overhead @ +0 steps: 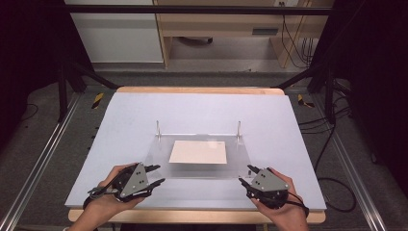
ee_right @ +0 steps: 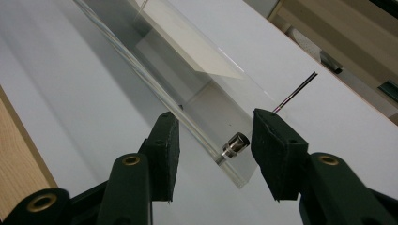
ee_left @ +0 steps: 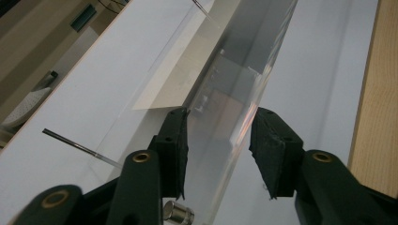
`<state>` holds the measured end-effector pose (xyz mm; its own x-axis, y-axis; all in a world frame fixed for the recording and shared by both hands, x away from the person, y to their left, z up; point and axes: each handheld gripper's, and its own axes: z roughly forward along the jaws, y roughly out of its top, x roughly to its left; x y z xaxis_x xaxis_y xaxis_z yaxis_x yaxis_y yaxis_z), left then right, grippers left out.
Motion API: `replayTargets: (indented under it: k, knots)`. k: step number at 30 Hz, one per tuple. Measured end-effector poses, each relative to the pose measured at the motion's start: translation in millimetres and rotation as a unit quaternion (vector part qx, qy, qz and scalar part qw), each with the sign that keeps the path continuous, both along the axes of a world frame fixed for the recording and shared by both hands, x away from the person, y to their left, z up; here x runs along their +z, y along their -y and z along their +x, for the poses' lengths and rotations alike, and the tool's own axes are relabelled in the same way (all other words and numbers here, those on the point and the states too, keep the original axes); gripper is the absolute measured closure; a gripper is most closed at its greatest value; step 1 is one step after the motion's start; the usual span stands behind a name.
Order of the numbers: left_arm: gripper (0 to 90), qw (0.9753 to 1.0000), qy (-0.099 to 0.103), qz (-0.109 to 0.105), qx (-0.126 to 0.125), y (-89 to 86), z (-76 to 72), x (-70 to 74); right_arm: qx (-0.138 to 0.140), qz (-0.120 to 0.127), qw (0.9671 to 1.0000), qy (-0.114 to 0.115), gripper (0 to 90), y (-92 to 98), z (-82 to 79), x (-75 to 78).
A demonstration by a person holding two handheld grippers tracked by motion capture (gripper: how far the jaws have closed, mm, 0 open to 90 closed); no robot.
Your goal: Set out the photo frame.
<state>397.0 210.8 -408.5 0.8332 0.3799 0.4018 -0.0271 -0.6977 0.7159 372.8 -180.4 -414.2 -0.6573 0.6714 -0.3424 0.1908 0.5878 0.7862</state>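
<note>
A clear plate (overhead: pixel 204 156) lies mid-worktop (overhead: pixel 144 115), a card (overhead: pixel 198 152) under it. Both grippers — left (overhead: pixel 155 176), right (overhead: pixel 244 175) — gape wide, each straddling a near plate corner. They should probably squeeze together — gently, evenly.

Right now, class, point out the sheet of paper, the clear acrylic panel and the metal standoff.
sheet of paper (overhead: pixel 198 152), high view, its centre.
clear acrylic panel (ee_right: pixel 185 122), right gripper view, near edge.
metal standoff (ee_right: pixel 233 143), right gripper view, its barrel.

The table (overhead: pixel 144 120) is carrying a pale grey-blue surface sheet, with a light wooden edge showing along its far and near sides. A clear acrylic frame (overhead: pixel 163 166) is lying flat on it near the front centre, holding a cream sheet of paper (overhead: pixel 198 152).
</note>
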Motion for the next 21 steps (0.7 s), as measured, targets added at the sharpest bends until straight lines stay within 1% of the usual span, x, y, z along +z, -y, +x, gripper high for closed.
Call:
replayTargets:
  k: [7, 8, 11, 13, 15, 17, 18, 19, 21]
  knots:
    - [59.0, 0.9999, 0.014, 0.004, 0.003, 1.8, 3.2, -1.0, 0.002, 0.000, 1.0000, -0.005, 52.8, 0.4, 2.4, 3.5]
    - [59.4, 0.9998, 0.018, 0.006, 0.005, 2.0, 2.8, -0.4, 0.001, 0.000, 1.0000, -0.006, 52.8, 0.5, 2.7, 4.2]
    - [62.8, 0.9992, 0.037, 0.015, 0.006, 3.6, -0.1, 1.6, 0.001, 0.005, 1.0000, -0.005, 52.9, 0.9, 4.0, 6.1]
    - [64.1, 0.9989, 0.042, 0.015, 0.014, 4.6, -0.9, 3.9, 0.000, 0.007, 1.0000, -0.004, 53.5, 0.9, 4.6, 7.6]
    - [64.8, 0.9989, 0.041, 0.015, 0.017, 5.3, -0.2, 6.5, 0.003, 0.006, 1.0000, 0.001, 54.1, 1.0, 5.1, 8.8]
    - [64.9, 0.9990, 0.038, 0.014, 0.018, 5.2, 1.1, 8.5, 0.005, 0.013, 0.9999, 0.000, 53.6, 2.0, 6.5, 9.4]
    - [64.9, 0.9991, 0.037, 0.013, 0.018, 5.2, 1.5, 9.1, 0.006, 0.016, 0.9999, 0.001, 52.4, 2.8, 7.5, 9.3]
    - [64.9, 0.9990, 0.036, 0.017, 0.018, 5.1, 1.7, 9.7, 0.007, 0.017, 0.9998, 0.001, 50.9, 3.4, 8.7, 8.7]
    - [64.9, 0.9991, 0.036, 0.014, 0.018, 5.5, 1.7, 9.6, 0.010, 0.012, 0.9999, 0.006, 49.7, 4.5, 11.4, 6.8]
